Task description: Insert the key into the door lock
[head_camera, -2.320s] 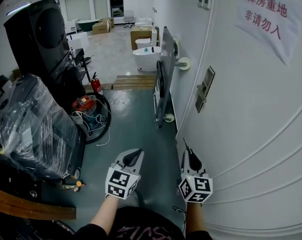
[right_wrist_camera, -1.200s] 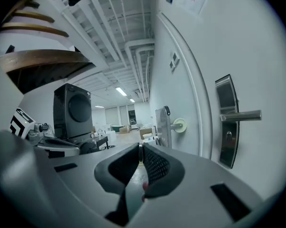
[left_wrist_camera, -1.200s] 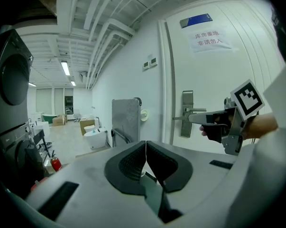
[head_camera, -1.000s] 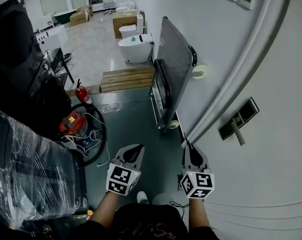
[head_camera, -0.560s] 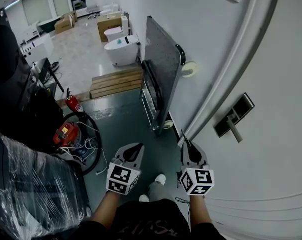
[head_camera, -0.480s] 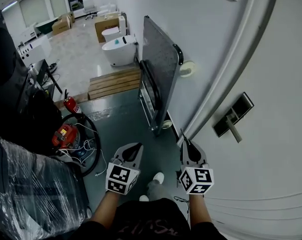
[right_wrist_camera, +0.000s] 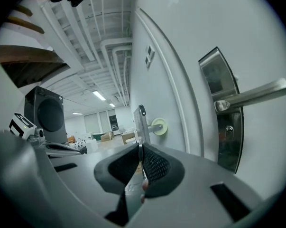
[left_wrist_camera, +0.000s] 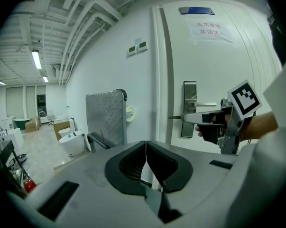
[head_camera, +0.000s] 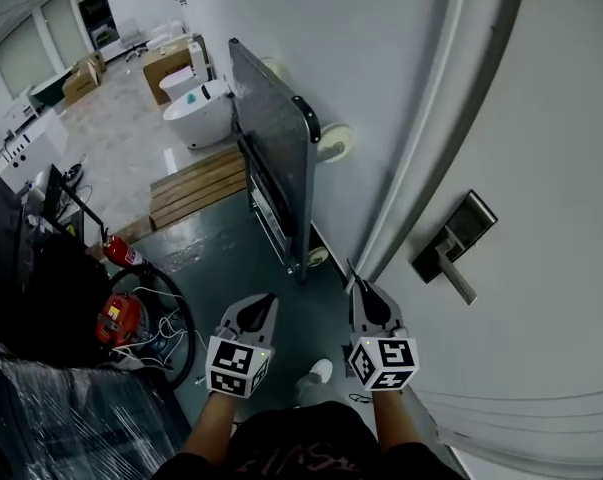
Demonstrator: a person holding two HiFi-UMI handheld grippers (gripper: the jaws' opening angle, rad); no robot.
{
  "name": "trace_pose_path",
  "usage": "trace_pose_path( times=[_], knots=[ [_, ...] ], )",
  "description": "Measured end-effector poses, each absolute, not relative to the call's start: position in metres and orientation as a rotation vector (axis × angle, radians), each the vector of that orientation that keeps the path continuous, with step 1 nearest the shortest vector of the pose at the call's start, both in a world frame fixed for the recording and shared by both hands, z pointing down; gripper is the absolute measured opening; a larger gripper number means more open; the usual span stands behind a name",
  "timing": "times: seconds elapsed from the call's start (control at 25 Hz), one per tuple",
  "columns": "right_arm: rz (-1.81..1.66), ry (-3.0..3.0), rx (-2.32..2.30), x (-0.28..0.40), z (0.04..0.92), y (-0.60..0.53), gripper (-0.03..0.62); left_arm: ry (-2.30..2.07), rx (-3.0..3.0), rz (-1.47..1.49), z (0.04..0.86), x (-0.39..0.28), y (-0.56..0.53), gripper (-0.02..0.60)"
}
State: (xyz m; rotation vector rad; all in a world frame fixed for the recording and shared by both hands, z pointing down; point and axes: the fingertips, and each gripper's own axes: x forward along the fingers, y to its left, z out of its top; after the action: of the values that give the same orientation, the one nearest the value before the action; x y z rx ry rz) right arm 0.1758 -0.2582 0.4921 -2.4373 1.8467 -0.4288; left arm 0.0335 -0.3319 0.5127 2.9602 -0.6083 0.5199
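Key (left_wrist_camera: 175,117) clamped between jaws of right gripper (right_wrist_camera: 140,147).

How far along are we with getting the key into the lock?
Done: the right gripper is shut on the key, blade pointing forward. In hand: it hangs beside the door, short of the lock plate. Left: line the blade up with the keyhole below the handle and push it in. The left gripper is shut and empty.

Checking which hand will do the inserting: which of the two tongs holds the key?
The right tongs: they are shut on the thin key, whose blade pokes past their tips. The left tongs are shut on nothing.
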Motion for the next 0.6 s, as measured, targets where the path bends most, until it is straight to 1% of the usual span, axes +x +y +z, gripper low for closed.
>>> trace_pose_path(
  times=[0.28,0.6],
  knots=[
    [-0.481,1.761,-2.428,0.209,0.502,-0.279,0.08,-0.469,3.021,0.573,0.506,0.098,-0.362,0.014],
    [-0.491,1.707,-2.443,0.245,0.502,-0.277,0.08,-0.309,3.071,0.577,0.501,0.165,-0.37,0.014]
  ],
)
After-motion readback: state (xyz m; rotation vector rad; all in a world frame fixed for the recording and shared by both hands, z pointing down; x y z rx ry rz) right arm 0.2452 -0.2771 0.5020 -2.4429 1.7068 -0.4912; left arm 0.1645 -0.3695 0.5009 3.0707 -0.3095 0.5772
